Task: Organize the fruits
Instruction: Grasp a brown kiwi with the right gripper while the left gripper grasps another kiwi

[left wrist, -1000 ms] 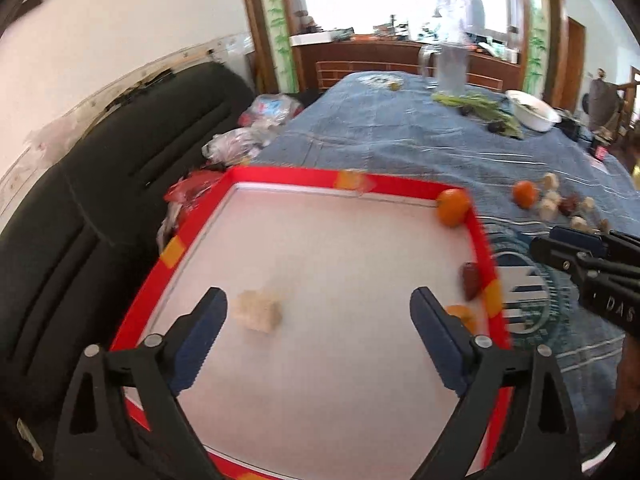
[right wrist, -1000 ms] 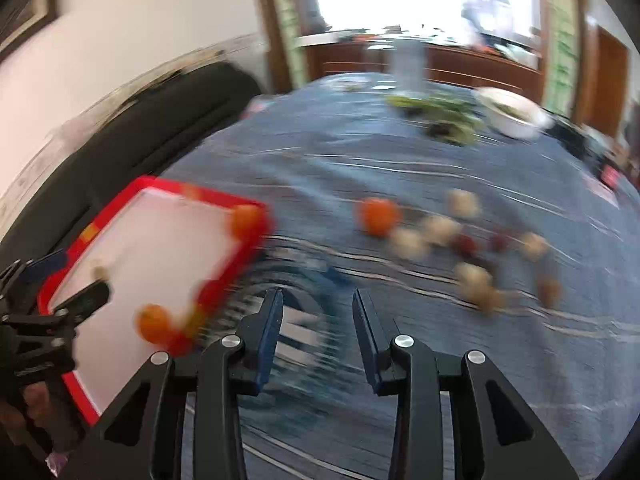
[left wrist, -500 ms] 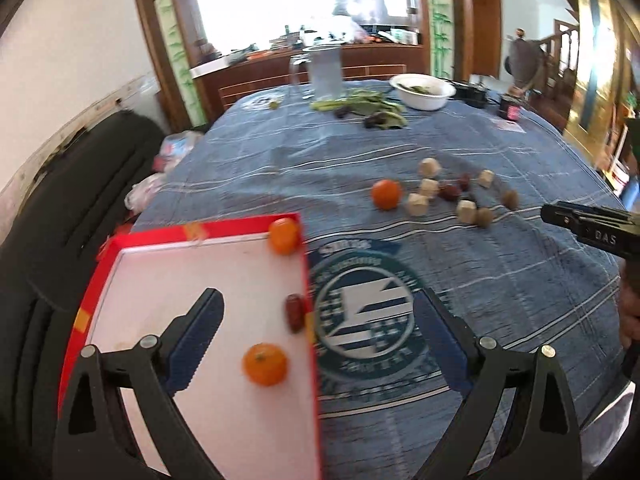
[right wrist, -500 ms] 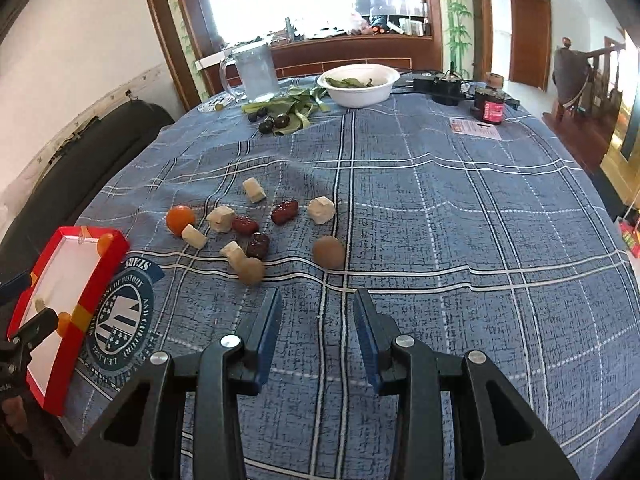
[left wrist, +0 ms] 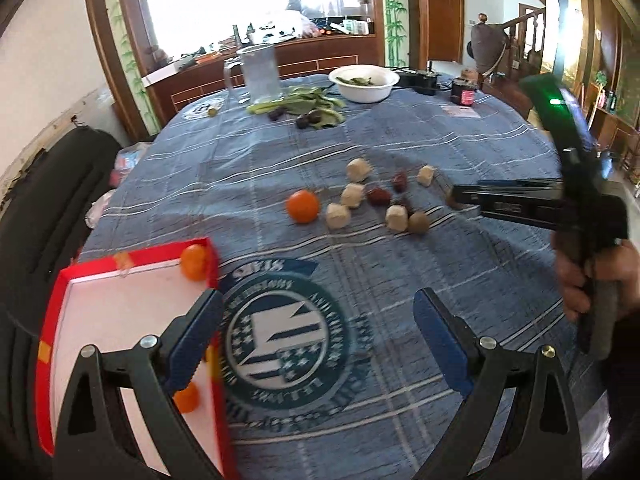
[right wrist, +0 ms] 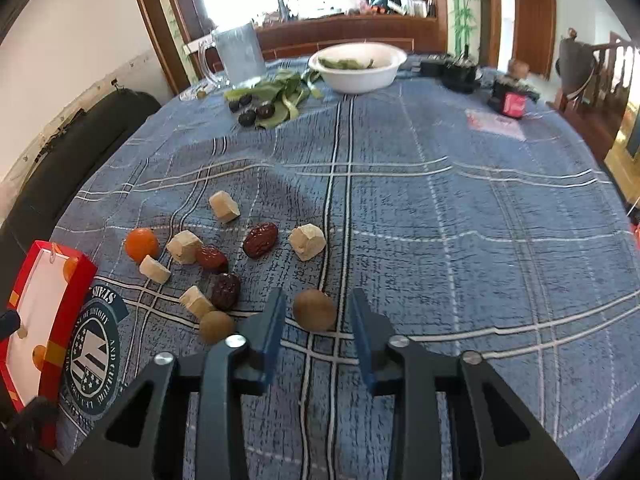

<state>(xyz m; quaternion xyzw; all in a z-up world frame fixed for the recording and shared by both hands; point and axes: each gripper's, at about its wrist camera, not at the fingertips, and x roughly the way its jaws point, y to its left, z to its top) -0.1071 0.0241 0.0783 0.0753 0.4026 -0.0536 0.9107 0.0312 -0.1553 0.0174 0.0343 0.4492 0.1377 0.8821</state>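
Observation:
A cluster of fruit lies on the blue plaid tablecloth: an orange (right wrist: 141, 244), red dates (right wrist: 260, 239), pale cubes (right wrist: 307, 241) and two brown round fruits (right wrist: 314, 309). My right gripper (right wrist: 319, 330) is open with its fingers on either side of one brown fruit, not closed on it. It also shows in the left wrist view (left wrist: 464, 199). My left gripper (left wrist: 318, 344) is open and empty, over the edge of the red tray (left wrist: 136, 258). The tray holds small oranges (left wrist: 194, 262).
At the far side stand a glass pitcher (right wrist: 238, 54), a white bowl (right wrist: 360, 66), green leaves with dark fruits (right wrist: 276, 100) and small dark jars (right wrist: 508, 98). A black sofa (right wrist: 72, 152) runs along the table's left edge.
Both views swung right, away from the tray. My right gripper moved forward to the fruit cluster until its fingers straddle a brown fruit. My left gripper left the tray's inside.

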